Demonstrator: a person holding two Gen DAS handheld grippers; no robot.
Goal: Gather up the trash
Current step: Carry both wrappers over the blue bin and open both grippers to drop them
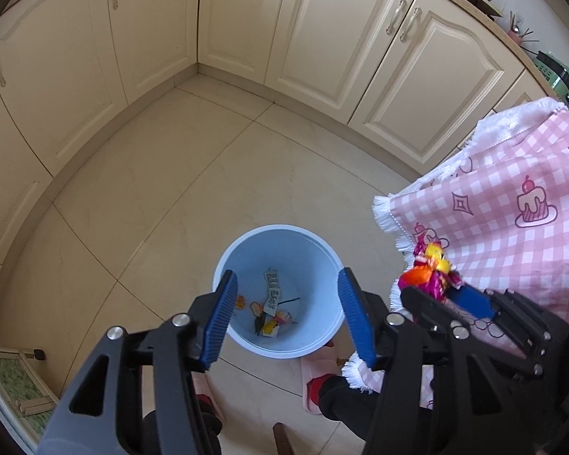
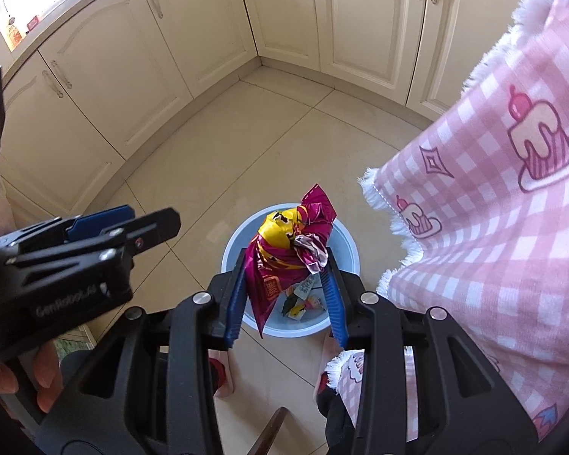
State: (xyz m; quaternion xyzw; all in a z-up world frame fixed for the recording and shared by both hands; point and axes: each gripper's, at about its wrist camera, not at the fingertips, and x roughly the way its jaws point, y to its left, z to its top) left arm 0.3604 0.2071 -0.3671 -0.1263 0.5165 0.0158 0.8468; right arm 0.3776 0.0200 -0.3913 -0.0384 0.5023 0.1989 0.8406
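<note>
Two claws hang over a blue bin (image 1: 277, 292) on the kitchen floor (image 1: 178, 189), both pointing steeply down. Nearest, the right claw (image 2: 286, 265) grips a crumpled magenta and yellow wrapper (image 2: 284, 250) between its blue pads at a narrow-to-middling gap; the wrapper's tail dangles below the pads and its bunched top sticks up past the tips. It sits above the bin's mouth in the right wrist view, though the left wrist view shows that claw off toward the bin's right rim, close to a pink checked cloth (image 2: 493, 197) draped over the bench.

The main risk looks like a miss. If the pads part while the wrapper is over the rim rather than the opening, the light foil could glance off the edge or drift onto the floor. A crumpled wrapper may also cling to one ribbed pad and fall late, after the claw has moved away. The fringe of the cloth hangs near, so a sideways swing might snag it.

The left claw (image 1: 284, 303) stands about half open with nothing between its pads; through the gap the bin's floor shows scraps (image 1: 271, 303) already lying inside. Slippered feet (image 1: 315, 390) stand just by the bin. Beyond, cream cabinets (image 1: 322, 38) line the corner.
</note>
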